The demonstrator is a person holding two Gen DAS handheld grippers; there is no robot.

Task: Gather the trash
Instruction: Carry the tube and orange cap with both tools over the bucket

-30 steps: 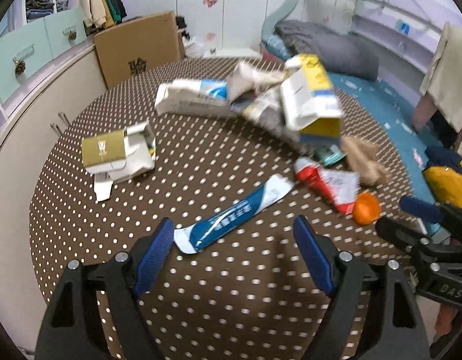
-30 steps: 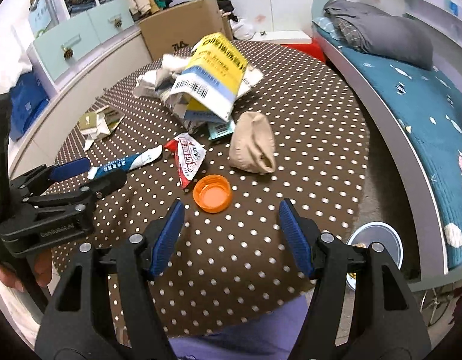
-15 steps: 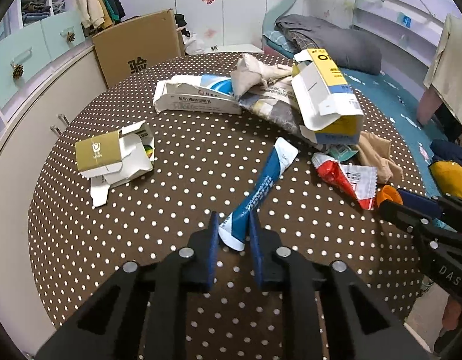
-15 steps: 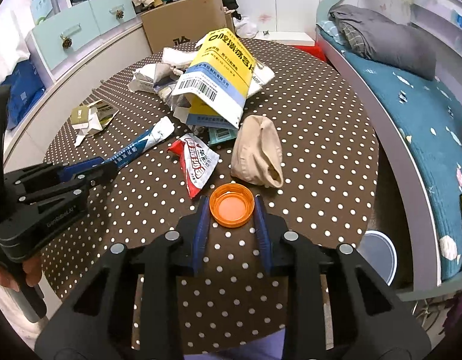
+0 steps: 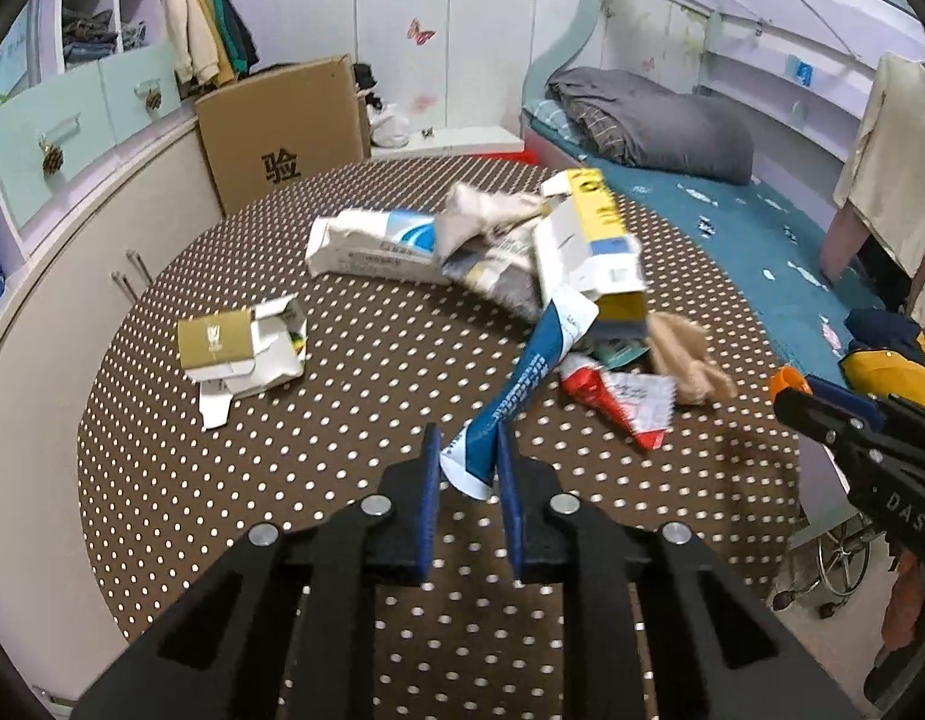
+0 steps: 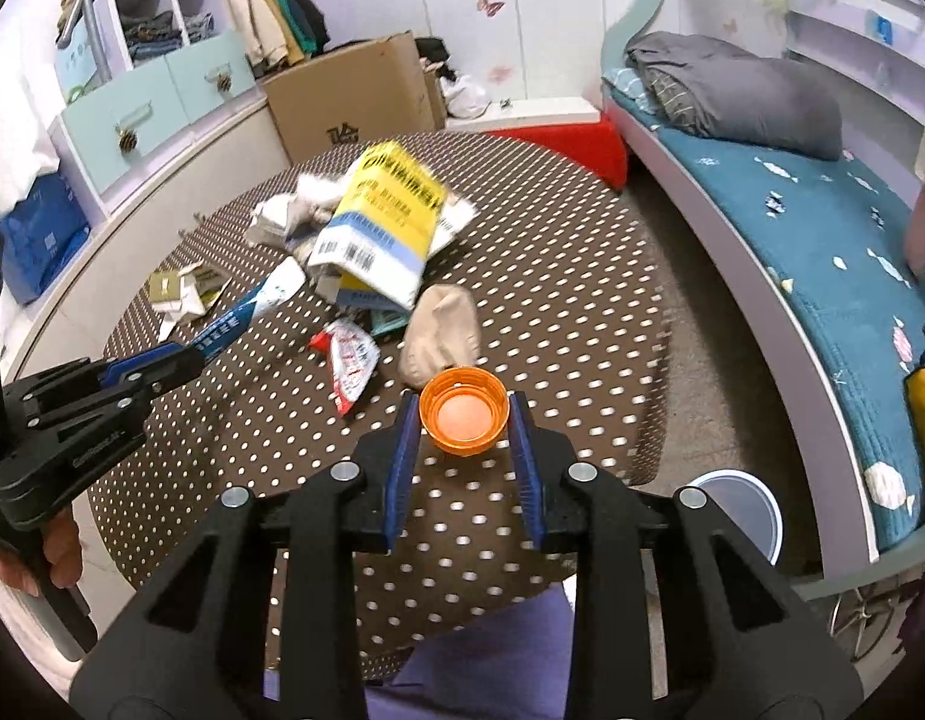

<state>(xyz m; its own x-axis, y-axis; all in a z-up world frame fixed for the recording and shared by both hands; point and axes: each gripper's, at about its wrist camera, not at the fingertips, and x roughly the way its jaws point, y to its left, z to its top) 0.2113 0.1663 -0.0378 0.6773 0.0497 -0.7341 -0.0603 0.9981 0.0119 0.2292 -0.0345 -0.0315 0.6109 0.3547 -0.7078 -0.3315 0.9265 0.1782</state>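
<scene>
Blue-and-white wrapper [image 5: 525, 381] clamped by its near end in the left hand-held gripper [image 5: 467, 468]; jaws nearly shut on it. Its long axis runs forward and up to the right from the fingertips, the far end hanging over the litter pile. Orange bottle cap [image 6: 463, 420] sits open side up between the pads of the right hand-held gripper [image 6: 463, 427], jaws closed on its rim, partly spread because the cap is wide. Both pieces look clear of the brown dotted worktop [image 5: 354, 372], though the gap under the cap is hard to judge.

Pale round bin [image 6: 741, 510] on the floor, just right of and below the right hand-held gripper. Right hand is the nearer; likely drop point, across for the left.

Remaining ahead: yellow box [image 6: 390, 228], red packet [image 6: 348, 366], beige wad [image 6: 441, 324], gold carton [image 5: 240, 348].
</scene>
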